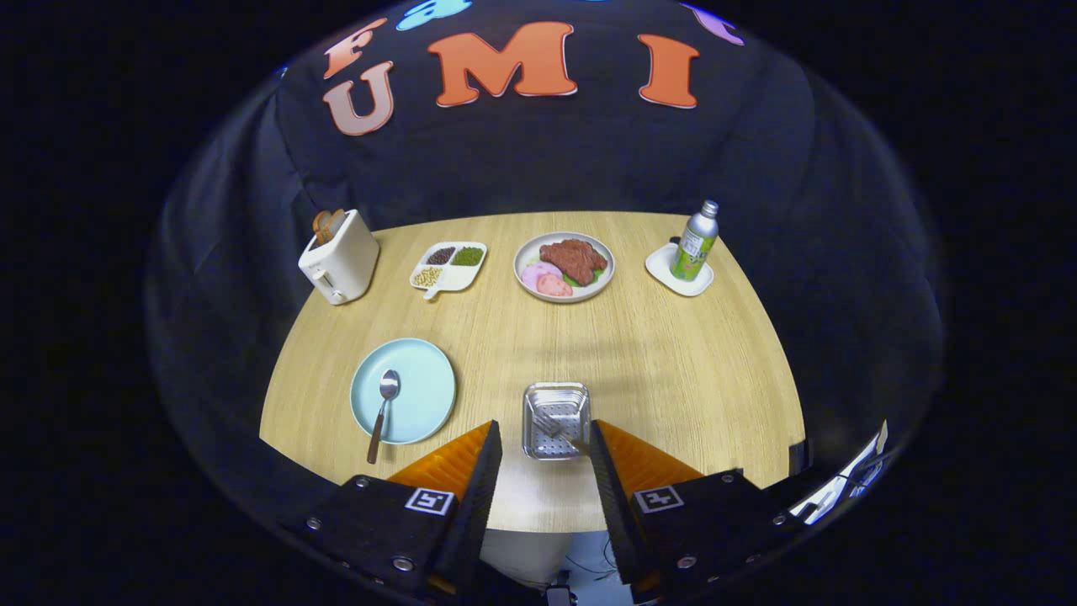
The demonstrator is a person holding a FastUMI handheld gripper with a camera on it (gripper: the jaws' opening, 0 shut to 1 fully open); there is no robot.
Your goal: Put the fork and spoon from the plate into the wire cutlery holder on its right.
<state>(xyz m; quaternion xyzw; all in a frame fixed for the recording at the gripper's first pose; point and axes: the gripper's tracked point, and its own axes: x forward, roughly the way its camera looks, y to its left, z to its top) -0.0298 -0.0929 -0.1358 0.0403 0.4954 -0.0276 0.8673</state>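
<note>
The fork [557,427] already lies in the wire holder [555,420], just ahead of the tongs [545,450] — spread wide, empty. The spoon [383,412] rests on the blue plate [404,401] at the left — the operator would best close on its handle near the plate's near rim.

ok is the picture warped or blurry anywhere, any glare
Gripper view: fisheye bends the wooden table edges into curves; focus is fairly sharp throughout; mild glare on the wire cutlery holder between the open tongs; soft shadow beyond the holder; the spoon is crisp.

The tool [545,438] hangs high, tipped downward, its two fingers [486,471] spread wide apart and gripping nothing.
</note>
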